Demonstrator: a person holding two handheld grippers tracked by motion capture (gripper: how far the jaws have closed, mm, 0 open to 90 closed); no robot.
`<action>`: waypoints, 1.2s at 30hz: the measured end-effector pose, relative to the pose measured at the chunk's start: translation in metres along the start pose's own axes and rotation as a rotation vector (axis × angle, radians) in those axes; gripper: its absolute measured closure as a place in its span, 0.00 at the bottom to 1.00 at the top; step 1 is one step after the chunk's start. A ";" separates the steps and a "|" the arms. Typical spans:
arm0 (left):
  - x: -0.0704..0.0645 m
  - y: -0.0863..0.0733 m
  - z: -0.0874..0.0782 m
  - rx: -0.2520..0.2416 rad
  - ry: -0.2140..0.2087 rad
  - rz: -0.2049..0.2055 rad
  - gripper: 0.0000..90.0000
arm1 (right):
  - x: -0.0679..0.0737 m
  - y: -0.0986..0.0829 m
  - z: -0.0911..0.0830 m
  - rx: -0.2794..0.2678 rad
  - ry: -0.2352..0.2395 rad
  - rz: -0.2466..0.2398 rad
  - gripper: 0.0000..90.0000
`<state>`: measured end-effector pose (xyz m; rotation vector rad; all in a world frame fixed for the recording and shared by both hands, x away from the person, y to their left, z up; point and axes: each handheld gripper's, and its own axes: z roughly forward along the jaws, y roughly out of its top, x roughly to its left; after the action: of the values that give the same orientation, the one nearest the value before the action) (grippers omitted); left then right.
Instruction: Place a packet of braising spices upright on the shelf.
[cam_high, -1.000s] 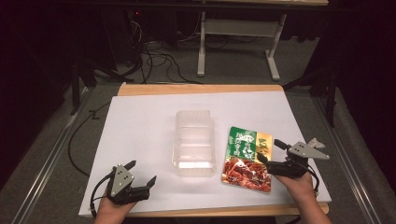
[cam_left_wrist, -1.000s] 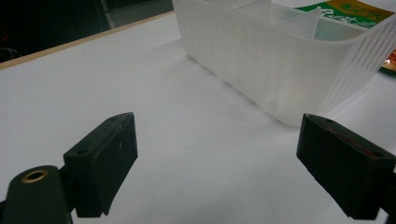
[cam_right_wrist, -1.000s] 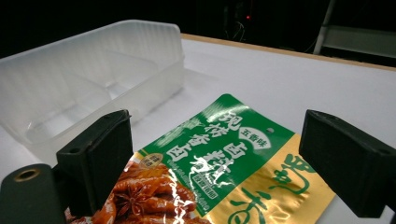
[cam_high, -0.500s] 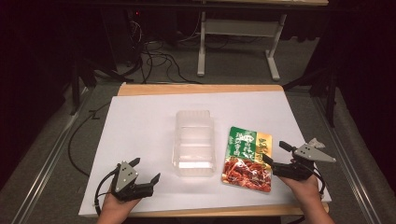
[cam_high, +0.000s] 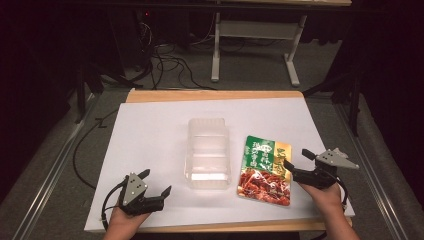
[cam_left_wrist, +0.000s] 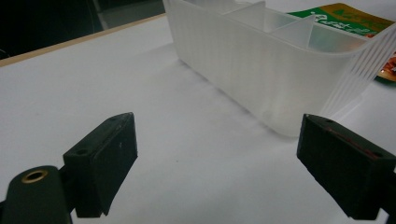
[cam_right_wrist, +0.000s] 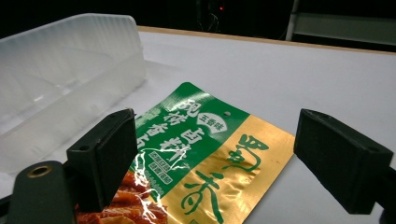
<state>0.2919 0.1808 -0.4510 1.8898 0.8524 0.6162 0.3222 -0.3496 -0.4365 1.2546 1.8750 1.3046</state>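
A dim room with cables on the floor and a metal frame at the back surrounds a wooden surface covered by a white sheet. Near the middle of the sheet stands a clear plastic box with ribbed walls and dividers inside; in the left gripper view its near corner rises close ahead. Just beside the box, on its right in the high view, a flat food packet lies on the sheet, green and gold at the far end and red at the near end. The right tool sits at the packet's right edge, its jaws spread wide; in the right gripper view the packet lies between and below them. The left tool hovers over bare sheet near the front left, apart from the box, jaws likewise spread and holding nothing.
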 end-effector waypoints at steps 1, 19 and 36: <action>0.000 0.000 0.000 0.000 0.003 -0.001 0.14 | 0.000 0.000 0.001 0.002 -0.008 -0.001 0.16; 0.003 0.007 0.005 0.008 -0.070 -0.011 0.09 | -0.003 0.016 0.034 0.029 -0.066 0.017 0.19; 0.003 0.005 -0.007 -0.017 -0.026 -0.036 0.18 | -0.049 0.011 0.069 0.158 -0.085 0.169 0.18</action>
<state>0.2901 0.1856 -0.4434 1.8594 0.8595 0.5742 0.4038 -0.3636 -0.4578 1.5541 1.8764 1.1844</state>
